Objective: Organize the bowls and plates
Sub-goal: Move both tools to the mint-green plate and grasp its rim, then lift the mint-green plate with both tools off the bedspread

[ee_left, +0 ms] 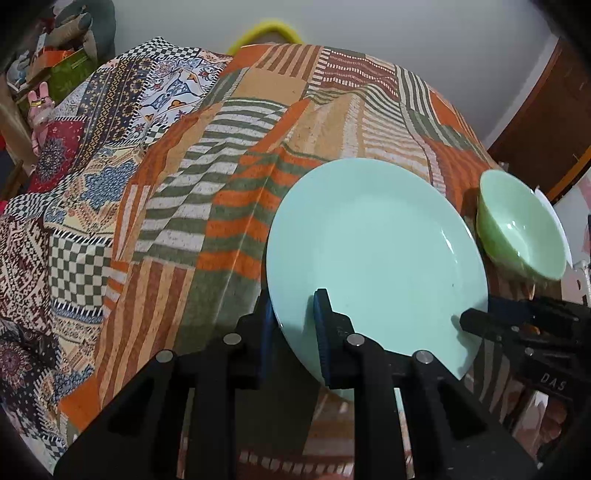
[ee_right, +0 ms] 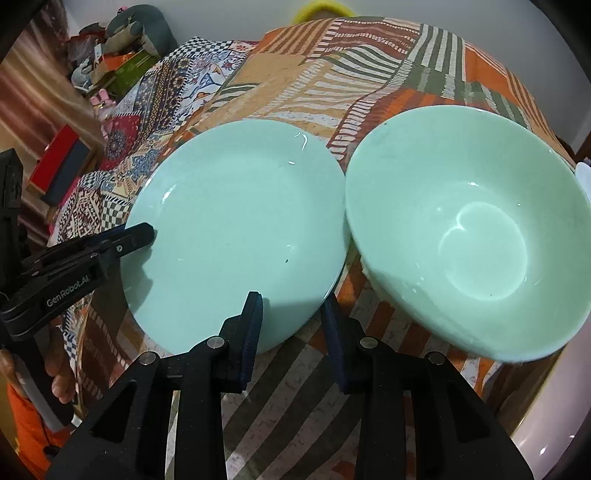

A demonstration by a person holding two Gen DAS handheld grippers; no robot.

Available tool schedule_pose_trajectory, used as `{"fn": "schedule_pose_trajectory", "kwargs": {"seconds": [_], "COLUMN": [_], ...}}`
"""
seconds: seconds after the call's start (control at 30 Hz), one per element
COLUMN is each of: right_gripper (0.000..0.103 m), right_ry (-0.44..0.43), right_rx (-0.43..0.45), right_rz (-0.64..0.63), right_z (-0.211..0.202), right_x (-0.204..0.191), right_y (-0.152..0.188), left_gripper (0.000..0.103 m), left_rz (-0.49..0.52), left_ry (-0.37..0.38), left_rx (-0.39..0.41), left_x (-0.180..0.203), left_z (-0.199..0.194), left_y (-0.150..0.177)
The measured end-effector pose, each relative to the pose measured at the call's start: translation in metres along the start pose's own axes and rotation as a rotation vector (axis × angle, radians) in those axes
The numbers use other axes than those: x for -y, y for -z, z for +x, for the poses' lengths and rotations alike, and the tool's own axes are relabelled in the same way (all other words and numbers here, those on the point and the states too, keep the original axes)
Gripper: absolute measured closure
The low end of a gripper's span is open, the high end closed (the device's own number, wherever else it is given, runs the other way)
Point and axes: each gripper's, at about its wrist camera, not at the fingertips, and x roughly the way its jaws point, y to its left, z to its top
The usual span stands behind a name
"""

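While the left claw (ee_left: 293, 334) pinches the near rim of the mint-green plate (ee_left: 373, 240) and the right claw (ee_right: 291, 325) straddles its opposite edge, apparently closing, the plate seems steadied for moving beside the green bowl (ee_right: 469, 225) on the patchwork-covered bench (ee_left: 207, 177).

Beneath me spreads an orange, green and cream striped patchwork cloth (ee_left: 229, 192), meeting a checkered, blue-patterned quilt (ee_left: 122, 110) on my left. A plain pale grey wall (ee_left: 406, 26) rises behind; a dark brown wooden door (ee_left: 546, 122) stands right.
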Motion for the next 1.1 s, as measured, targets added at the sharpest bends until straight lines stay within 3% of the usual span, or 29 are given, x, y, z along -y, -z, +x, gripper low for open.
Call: {"fn": "schedule_pose_trajectory", "kwargs": {"seconds": [0.43, 0.53, 0.63, 0.77, 1.1], "right_gripper": [0.073, 0.073, 0.073, 0.073, 0.073], "right_ry": [-0.049, -0.053, -0.041, -0.033, -0.025], "right_rx": [-0.059, -0.064, -0.055, -0.046, -0.036], "right_rz": [-0.169, -0.17, -0.142, -0.103, -0.106], "right_z": [-0.008, -0.006, -0.004, 0.003, 0.014], "right_x": [-0.025, -0.023, -0.02, -0.014, -0.021], "right_y": [0.034, 0.031, 0.024, 0.011, -0.001], "left_gripper": [0.08, 0.081, 0.081, 0.08, 0.079], "left_rz": [0.017, 0.002, 0.01, 0.018, -0.007], "left_ry": [0.028, 0.047, 0.0, -0.009, 0.007], "left_rx": [-0.059, -0.076, -0.054, -0.05, -0.055], "left_x": [-0.011, -0.016, -0.014, -0.013, -0.016], "left_z": [-0.04, -0.04, -0.04, -0.035, -0.026], "left_y": [0.065, 0.066, 0.064, 0.058, 0.052]}}
